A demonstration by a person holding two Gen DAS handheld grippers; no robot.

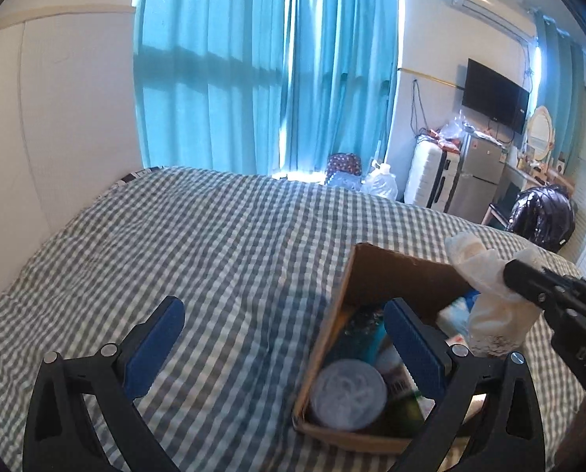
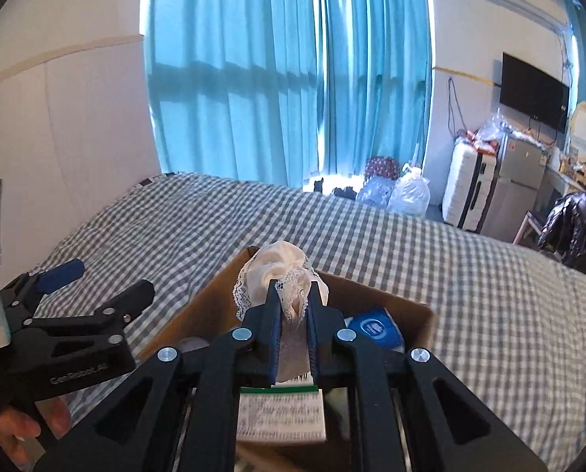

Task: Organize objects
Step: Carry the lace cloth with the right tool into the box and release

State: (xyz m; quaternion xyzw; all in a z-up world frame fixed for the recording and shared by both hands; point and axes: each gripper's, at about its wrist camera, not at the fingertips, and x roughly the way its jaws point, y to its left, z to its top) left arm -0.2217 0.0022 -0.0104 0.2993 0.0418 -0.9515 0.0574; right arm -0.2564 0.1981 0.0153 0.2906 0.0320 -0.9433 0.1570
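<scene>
**White lace cloth clamped above the cardboard box**

The right gripper (image 2: 293,295) is clenched on a bundle of white lace-edged cloth (image 2: 277,275), which hangs over the open cardboard box (image 1: 387,271) on the checked bedspread (image 1: 198,244). The left gripper (image 1: 285,314) is spread wide with nothing between its blue pads; one finger lies over the bedspread, the other over the box's interior.

Writing: "GenRobot.AI" reads on the left gripper's body in the right wrist view, and "DAS" on the right gripper's arm in the left wrist view. A white printed label with a green stripe (image 2: 281,413) sits below the right gripper; its text is too blurred to read. A blue packet (image 2: 375,328) in the box carries a white logo, unreadable.

Inside the box, a round grey lid (image 1: 348,393) lies near the front corner. The bedspread lies bare left of and beyond the box, up to the teal curtains (image 1: 261,67).
</scene>
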